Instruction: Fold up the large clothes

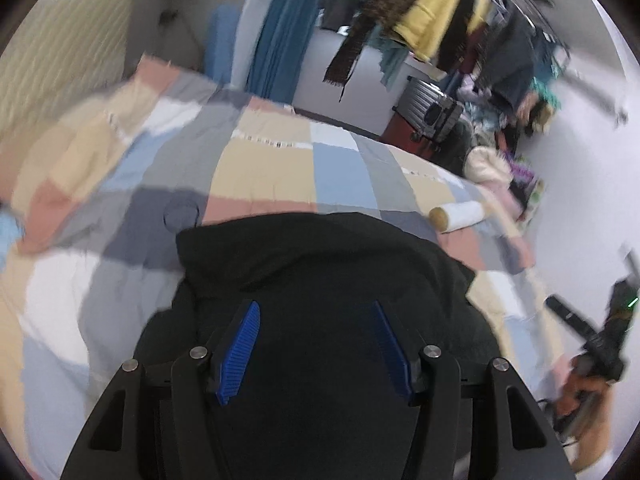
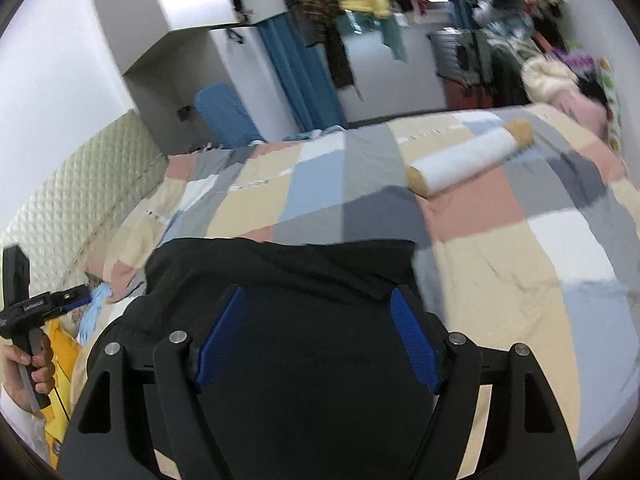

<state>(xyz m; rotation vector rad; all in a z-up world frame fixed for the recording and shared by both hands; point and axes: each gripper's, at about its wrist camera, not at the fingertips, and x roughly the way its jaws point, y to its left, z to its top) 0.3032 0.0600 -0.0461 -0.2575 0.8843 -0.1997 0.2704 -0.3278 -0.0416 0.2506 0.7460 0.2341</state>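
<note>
A large black garment (image 1: 320, 272) lies on the bed's patchwork quilt (image 1: 264, 168); it also shows in the right wrist view (image 2: 280, 272). My left gripper (image 1: 316, 312) hovers over the garment with its blue pads spread apart, nothing between them. My right gripper (image 2: 320, 300) is likewise open above the same garment, near its far folded edge. The right gripper also shows at the right edge of the left wrist view (image 1: 600, 336), and the left gripper at the left edge of the right wrist view (image 2: 36, 308), each held in a hand.
A white roll with tan ends (image 2: 472, 156) lies on the quilt (image 2: 520, 240). A padded headboard (image 2: 80, 184) is at the left. A rack of hanging clothes (image 1: 452, 16), a grey suitcase (image 1: 432, 108) and a clothes pile (image 1: 504, 160) stand beyond the bed.
</note>
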